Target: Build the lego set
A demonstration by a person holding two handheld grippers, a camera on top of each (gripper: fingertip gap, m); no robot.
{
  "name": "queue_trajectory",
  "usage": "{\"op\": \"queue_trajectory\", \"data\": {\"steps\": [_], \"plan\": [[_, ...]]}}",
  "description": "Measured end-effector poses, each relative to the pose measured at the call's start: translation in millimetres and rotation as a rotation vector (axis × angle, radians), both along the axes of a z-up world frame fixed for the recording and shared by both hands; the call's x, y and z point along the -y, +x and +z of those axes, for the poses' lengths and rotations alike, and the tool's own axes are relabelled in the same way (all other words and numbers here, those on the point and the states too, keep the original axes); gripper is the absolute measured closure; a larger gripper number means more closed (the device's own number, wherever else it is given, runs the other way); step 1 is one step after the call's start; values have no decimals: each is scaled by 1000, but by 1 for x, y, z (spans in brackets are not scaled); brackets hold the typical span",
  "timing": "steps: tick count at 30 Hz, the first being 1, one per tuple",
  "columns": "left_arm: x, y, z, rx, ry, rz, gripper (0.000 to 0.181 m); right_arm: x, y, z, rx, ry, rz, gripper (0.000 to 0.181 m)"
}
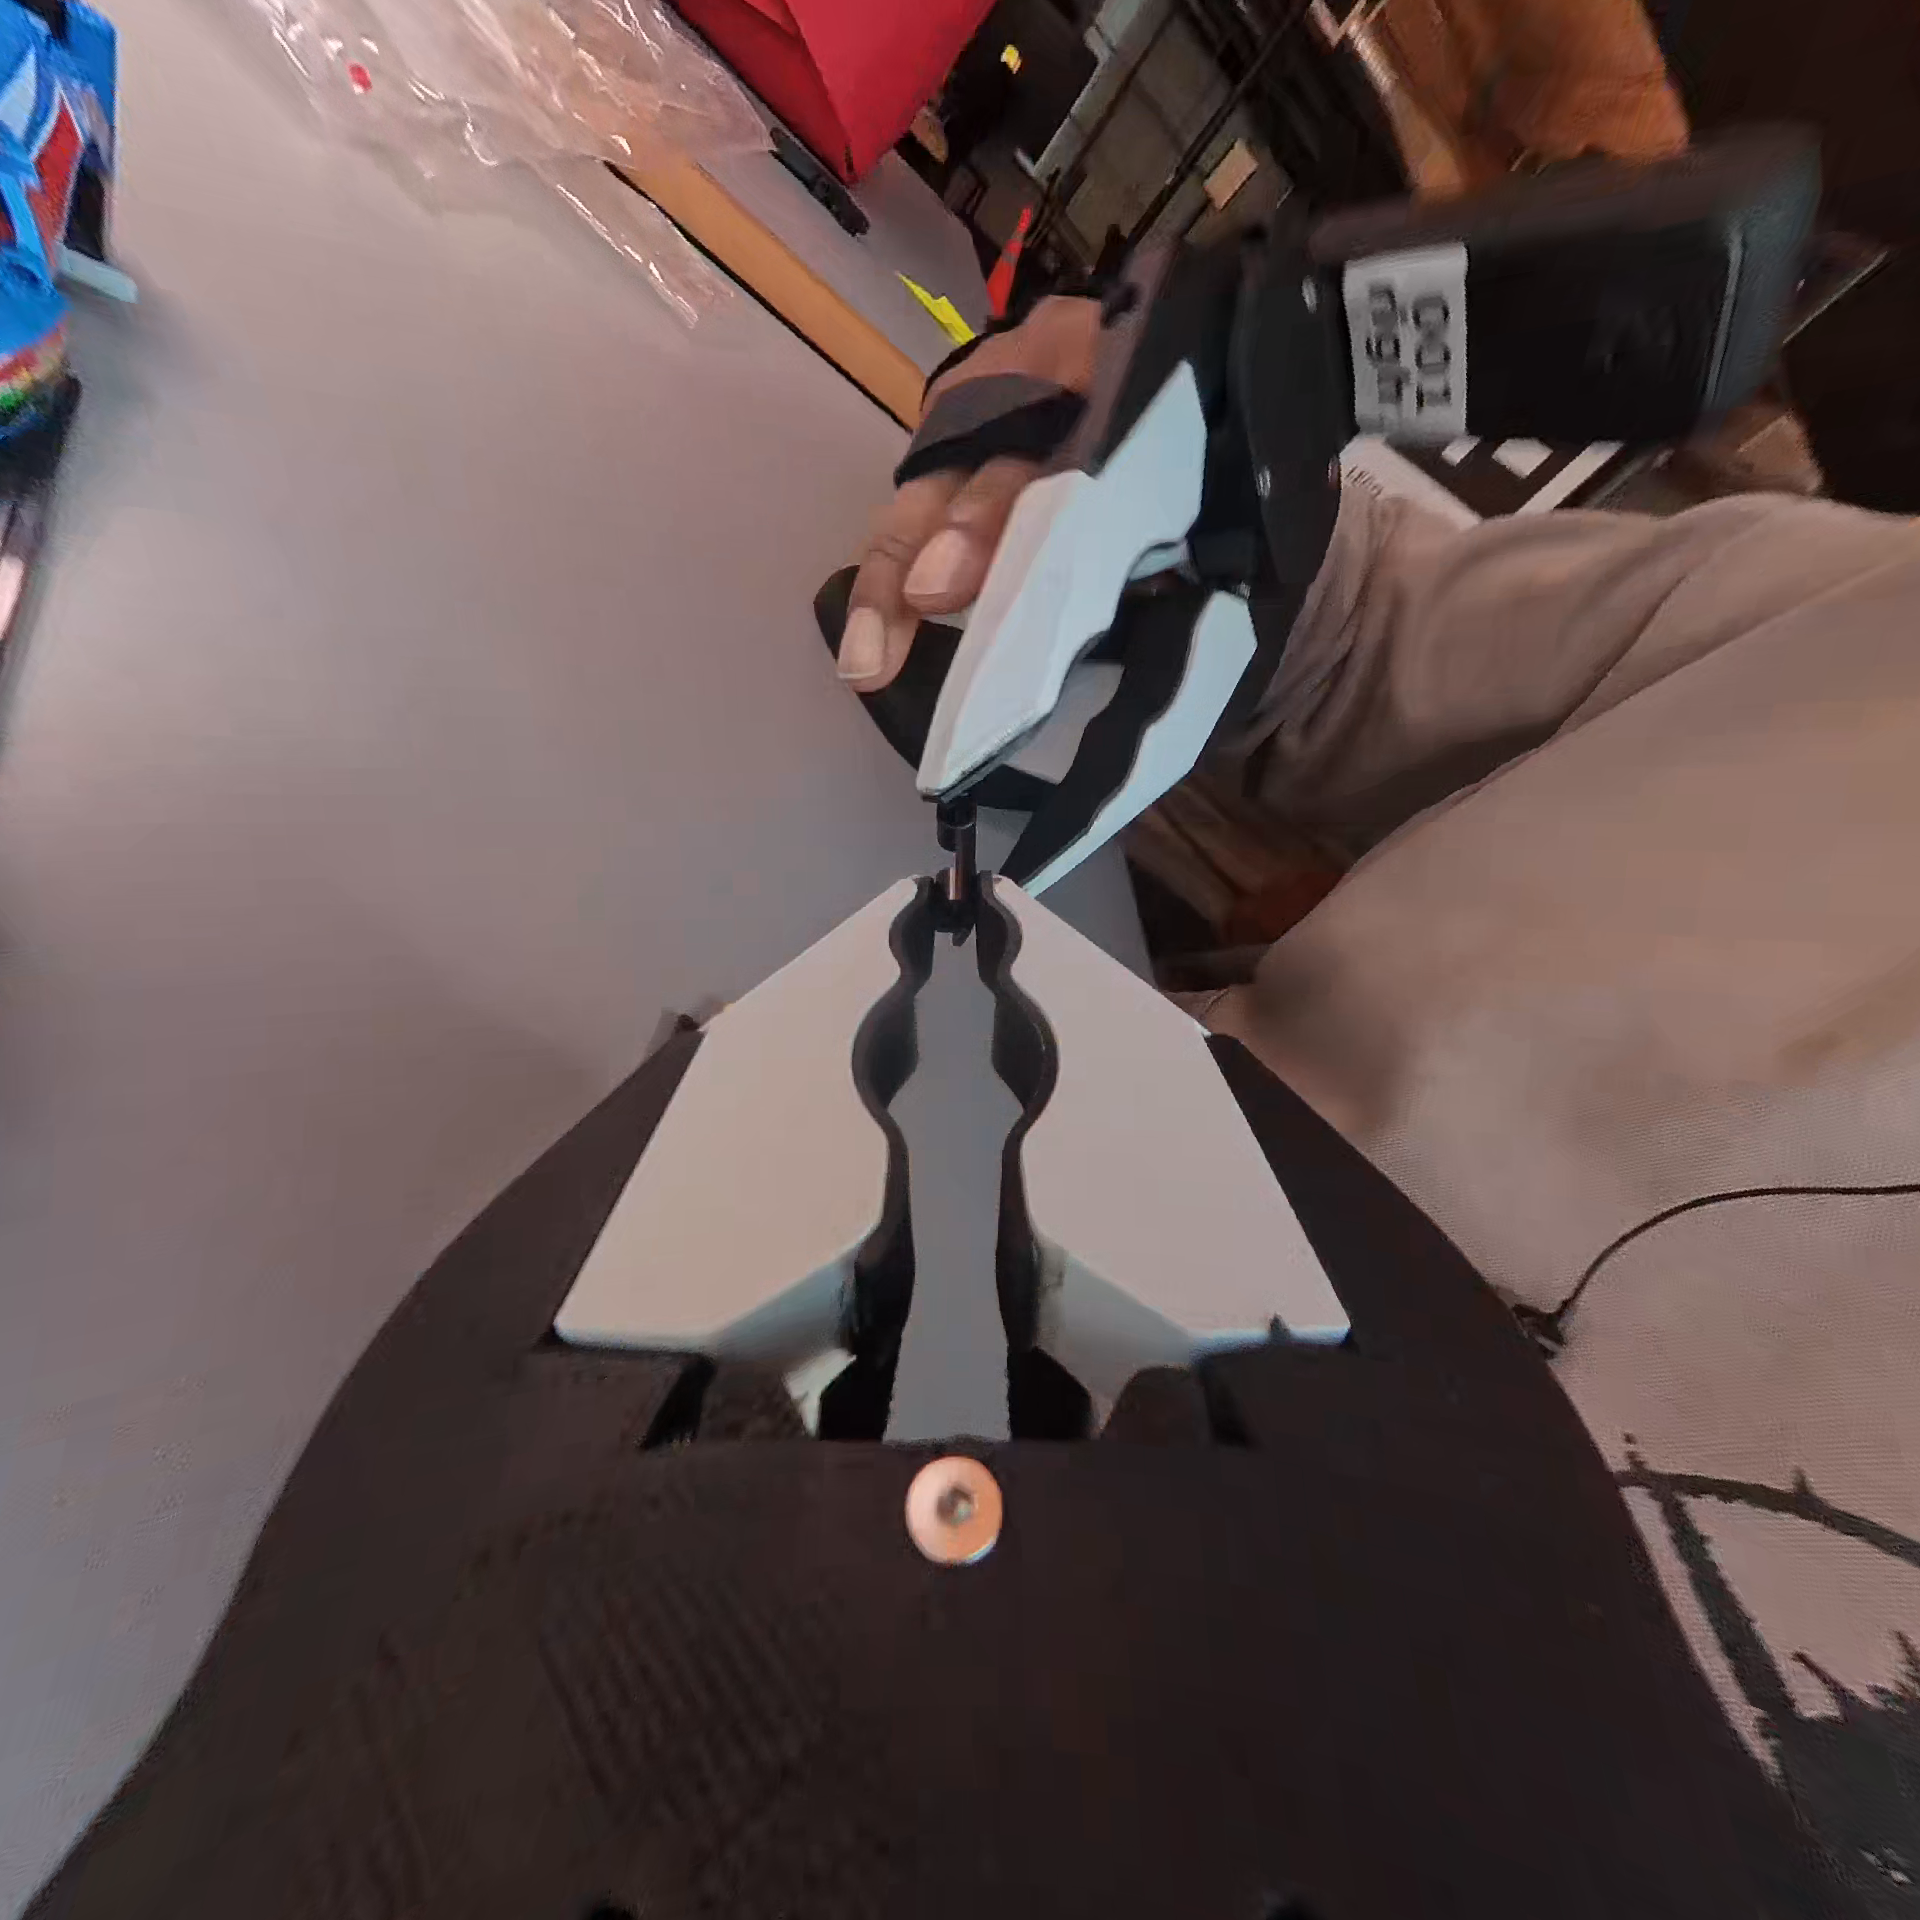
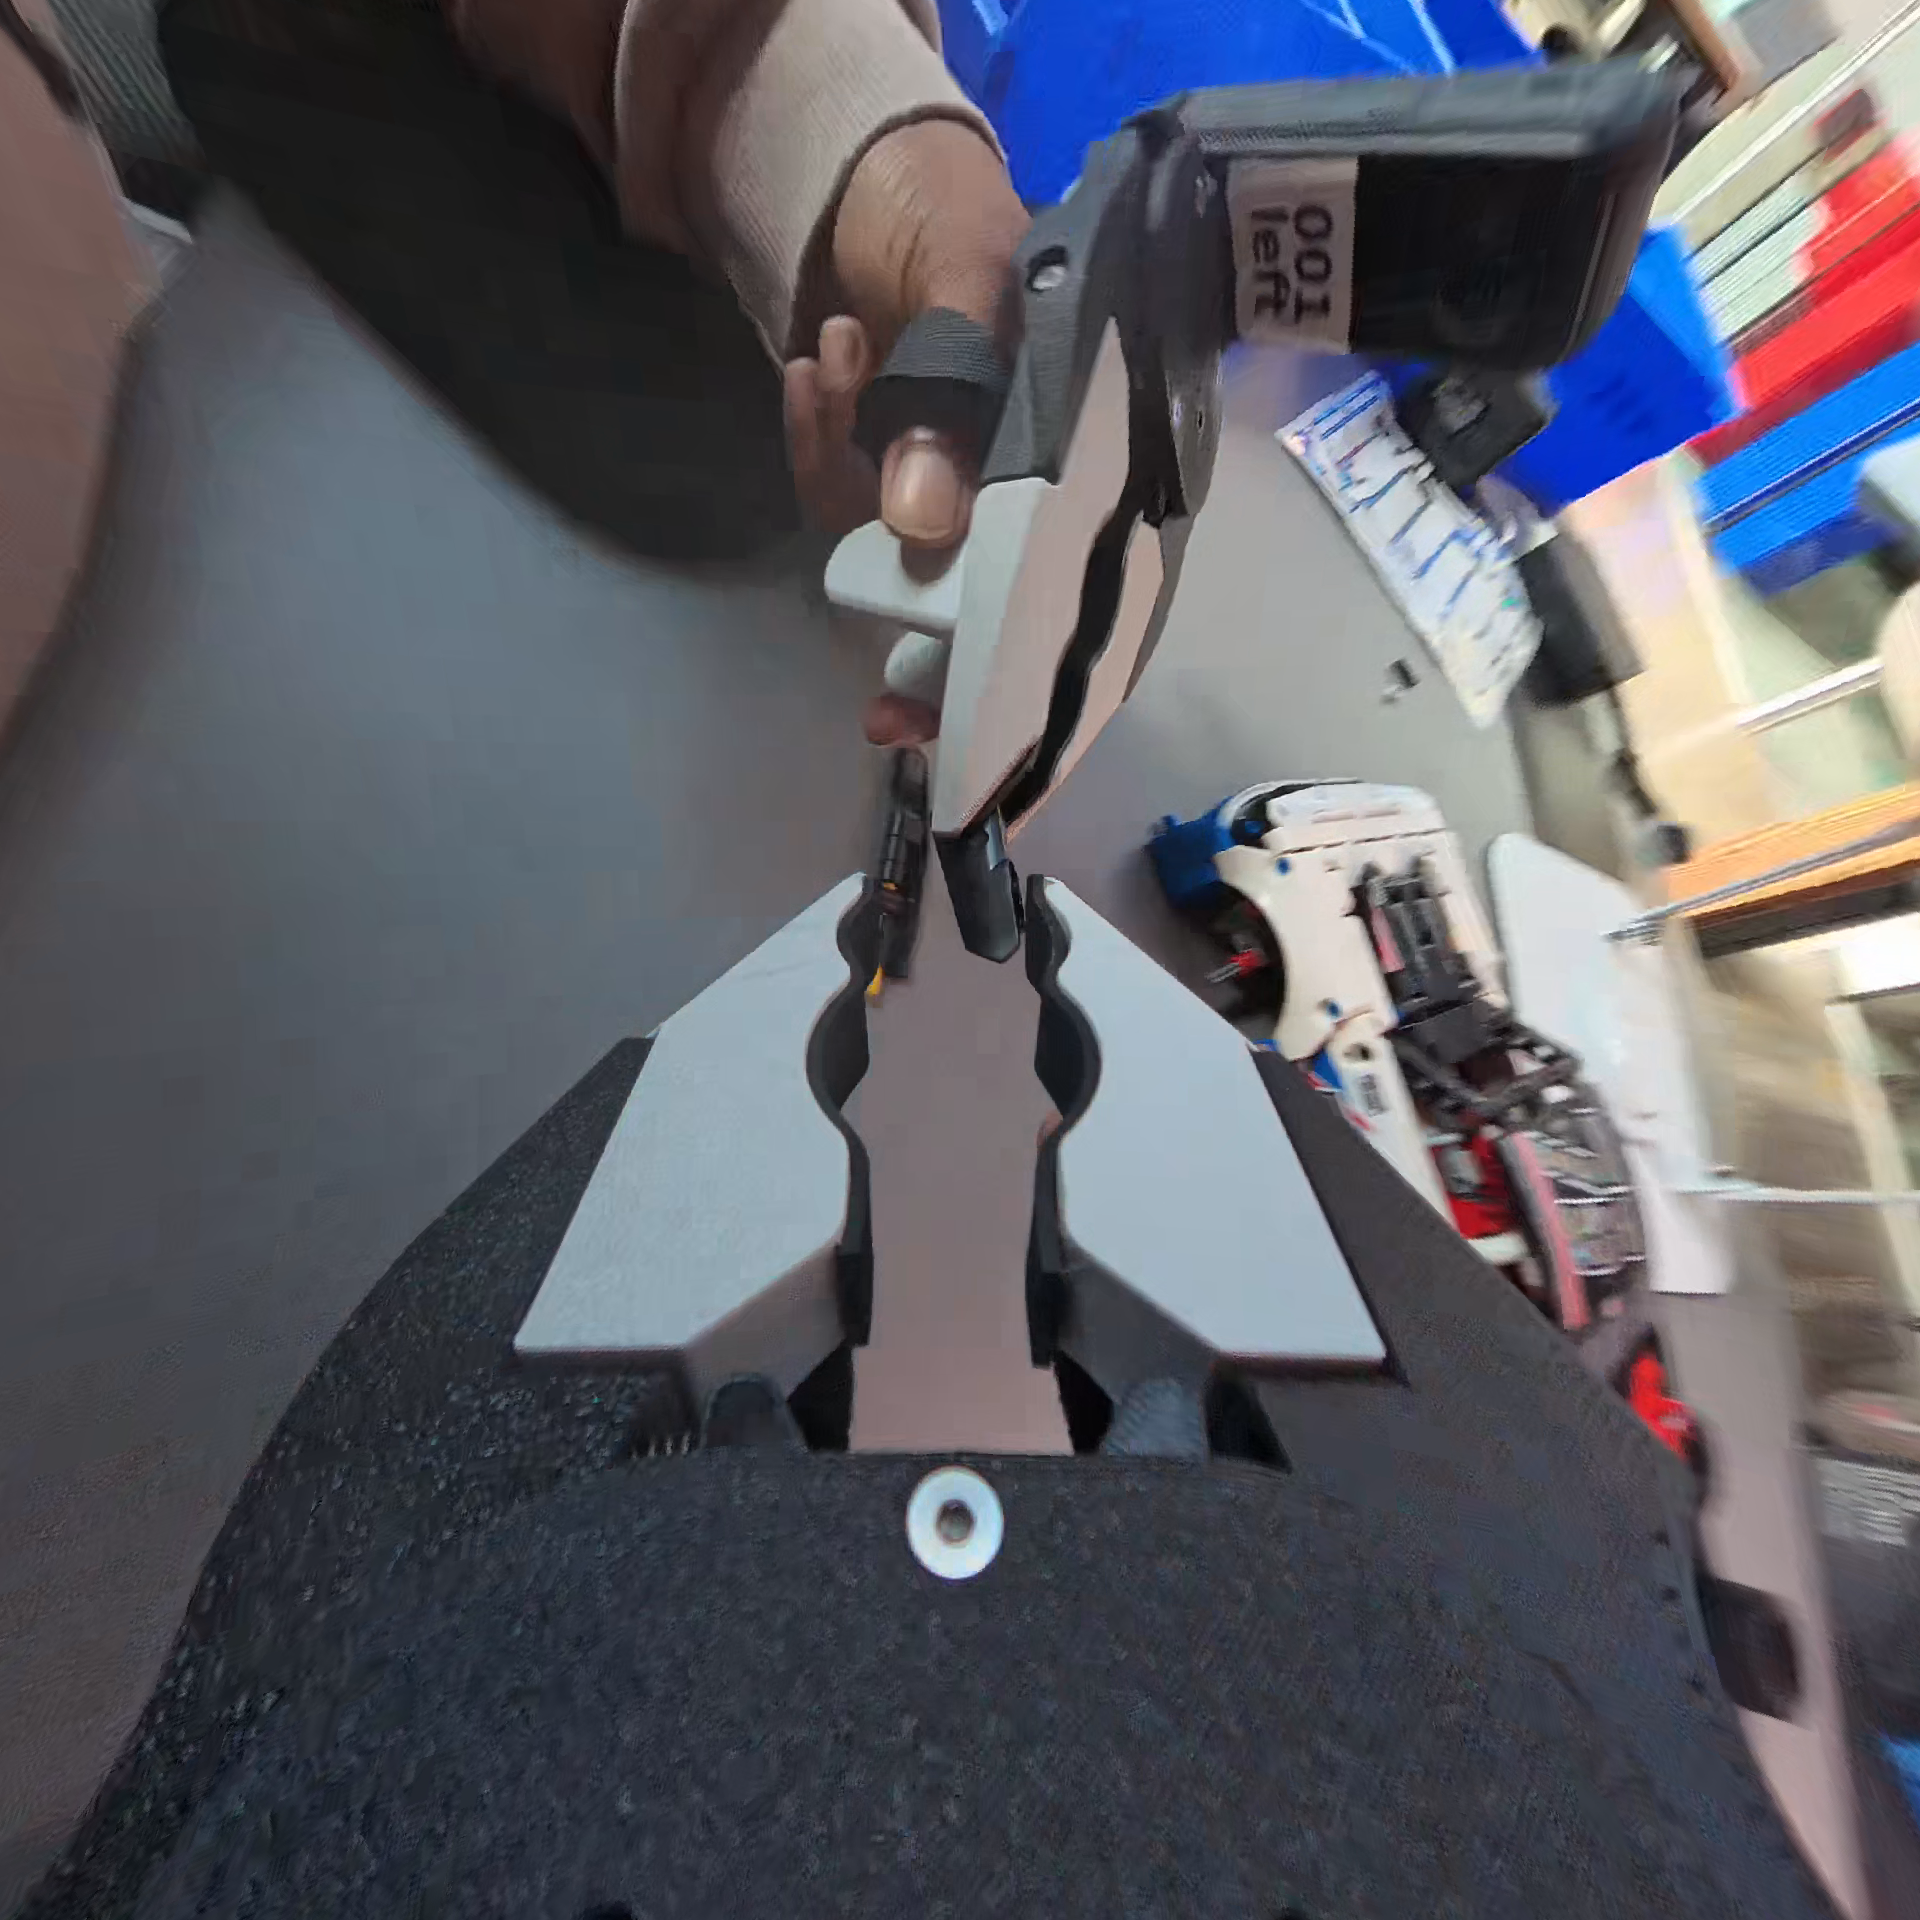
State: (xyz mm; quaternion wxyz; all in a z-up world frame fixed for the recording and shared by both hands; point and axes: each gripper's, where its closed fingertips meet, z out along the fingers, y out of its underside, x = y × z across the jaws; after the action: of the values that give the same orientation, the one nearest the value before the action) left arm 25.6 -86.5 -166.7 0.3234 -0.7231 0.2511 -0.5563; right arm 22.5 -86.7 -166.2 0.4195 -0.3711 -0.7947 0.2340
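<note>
With both grippers' jaws pinching small black pieces tip to tip — the left gripper (image 1: 954, 902) on a black pin piece (image 1: 957, 871), the right gripper (image 2: 948, 914) seemingly on a dark connector (image 2: 900, 868) — a slight misalignment could make either piece slip and drop to the grey surface (image 1: 416, 675) beneath the left gripper.

Two tongs are counted: the left tongs (image 1: 954, 902) and the right tongs (image 2: 940, 906). Two hands are seen, one on each: the right hand (image 1: 966, 520) and the left hand (image 2: 914, 343). One partly built lego model (image 2: 1392, 1039) is counted on one grey counter (image 2: 364, 779), and one clear plastic bag (image 1: 499, 104)
</note>
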Motion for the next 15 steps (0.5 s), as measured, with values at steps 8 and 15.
{"op": "queue_trajectory", "data": {"steps": [8,15], "plan": [[5,4,1,118,-184,-52,176,-1,-6,-2,-78,444,29,170],[2,2,-8,-26,-34,-20,175,-1,-2,-6,-19,36,-27,165]]}}
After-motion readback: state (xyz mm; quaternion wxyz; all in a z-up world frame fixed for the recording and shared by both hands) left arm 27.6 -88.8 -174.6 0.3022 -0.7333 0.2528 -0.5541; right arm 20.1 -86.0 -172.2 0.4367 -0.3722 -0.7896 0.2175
